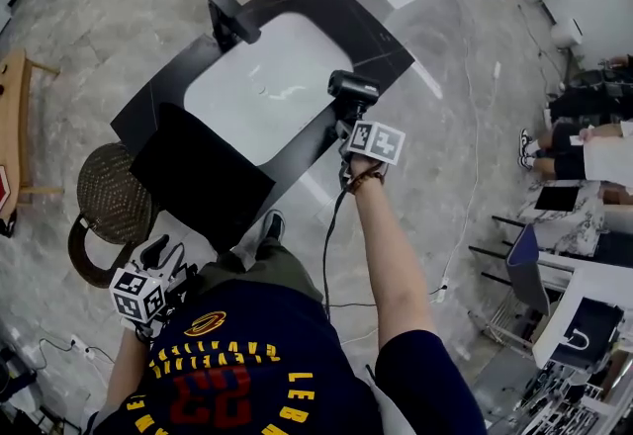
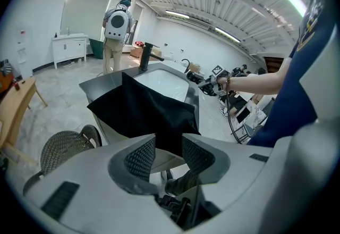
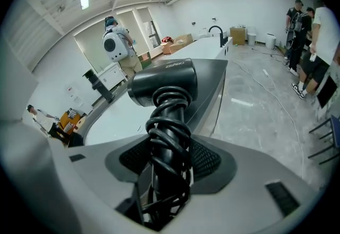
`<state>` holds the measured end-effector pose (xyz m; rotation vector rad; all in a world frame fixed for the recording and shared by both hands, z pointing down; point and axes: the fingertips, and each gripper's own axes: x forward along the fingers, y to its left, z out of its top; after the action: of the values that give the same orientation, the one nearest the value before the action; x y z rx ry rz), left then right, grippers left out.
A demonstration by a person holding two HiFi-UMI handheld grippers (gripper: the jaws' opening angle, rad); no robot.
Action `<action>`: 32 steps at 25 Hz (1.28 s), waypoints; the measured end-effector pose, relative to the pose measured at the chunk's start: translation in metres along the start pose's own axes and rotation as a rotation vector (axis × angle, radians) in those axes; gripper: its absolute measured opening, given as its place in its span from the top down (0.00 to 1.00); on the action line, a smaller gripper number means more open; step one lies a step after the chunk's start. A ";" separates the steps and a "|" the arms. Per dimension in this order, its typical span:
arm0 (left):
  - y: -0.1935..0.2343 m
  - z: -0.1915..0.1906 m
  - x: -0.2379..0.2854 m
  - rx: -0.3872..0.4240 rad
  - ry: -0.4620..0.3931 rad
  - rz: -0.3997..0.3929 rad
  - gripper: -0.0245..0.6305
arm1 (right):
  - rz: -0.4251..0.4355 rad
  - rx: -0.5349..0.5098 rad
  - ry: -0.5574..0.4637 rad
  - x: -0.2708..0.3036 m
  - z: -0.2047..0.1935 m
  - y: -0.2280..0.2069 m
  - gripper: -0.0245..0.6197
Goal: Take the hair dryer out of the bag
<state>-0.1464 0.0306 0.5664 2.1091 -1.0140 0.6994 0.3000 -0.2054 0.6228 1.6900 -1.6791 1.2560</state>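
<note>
two grippers are seen in the head view. the right gripper (image 1: 348, 115) is held over the right edge of the black counter (image 1: 341, 13), beside the white basin (image 1: 267, 87), with the hair dryer (image 1: 352, 85) at its tip. the black bag (image 1: 198, 181) is draped over the counter's near left corner, well apart from the hair dryer. the left gripper (image 1: 163, 257) is held low by the person's shirt, near the bag's lower edge and beside a woven chair (image 1: 109, 194). grey floor lies open to the right of the counter, crossed by thin cables.

in the left gripper view, what the head view leaves unsettled is shown: the jaws are spread and nothing is pressed between the pads. the bag's hanging tip is seen past the gap.

in the right gripper view the jaws are clamped on the hair dryer's handle, around which its black cord (image 3: 169, 132) is coiled. the dryer's barrel is seen above the jaws, over the counter's edge, with the faucet (image 3: 98, 85) to the left and open floor to the right.
</note>
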 end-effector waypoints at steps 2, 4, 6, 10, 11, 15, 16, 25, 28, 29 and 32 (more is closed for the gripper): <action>0.000 -0.002 -0.001 -0.028 0.004 0.029 0.72 | -0.011 0.005 -0.008 0.009 0.026 -0.022 0.61; 0.000 -0.003 -0.002 -0.048 0.014 0.065 0.72 | -0.029 -0.010 -0.007 0.022 0.056 -0.045 0.61; 0.000 -0.005 -0.005 -0.063 0.032 0.108 0.72 | -0.043 -0.032 -0.003 0.037 0.088 -0.063 0.61; 0.004 -0.010 -0.011 -0.125 0.052 0.202 0.72 | -0.060 -0.069 0.017 0.072 0.139 -0.083 0.61; 0.004 -0.010 -0.011 -0.140 0.051 0.218 0.72 | -0.066 -0.076 0.027 0.080 0.147 -0.086 0.61; 0.001 -0.011 -0.008 -0.172 0.049 0.254 0.72 | -0.064 -0.081 0.057 0.100 0.159 -0.088 0.61; 0.001 -0.012 -0.006 -0.179 0.046 0.258 0.72 | -0.056 -0.078 0.063 0.102 0.158 -0.086 0.61; -0.006 0.003 0.001 -0.195 0.006 0.243 0.72 | 0.072 -0.054 0.018 0.097 0.159 -0.075 0.60; -0.006 -0.002 -0.001 -0.183 0.011 0.236 0.72 | 0.070 -0.069 -0.062 0.081 0.164 -0.074 0.60; -0.005 -0.006 -0.003 -0.180 0.015 0.236 0.72 | 0.070 -0.064 -0.087 0.075 0.164 -0.074 0.60; -0.004 -0.011 -0.008 -0.175 0.019 0.242 0.72 | 0.086 0.000 -0.170 0.055 0.170 -0.079 0.60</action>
<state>-0.1497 0.0445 0.5663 1.8455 -1.2860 0.7172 0.4153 -0.3629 0.6079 1.7849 -1.8680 1.1784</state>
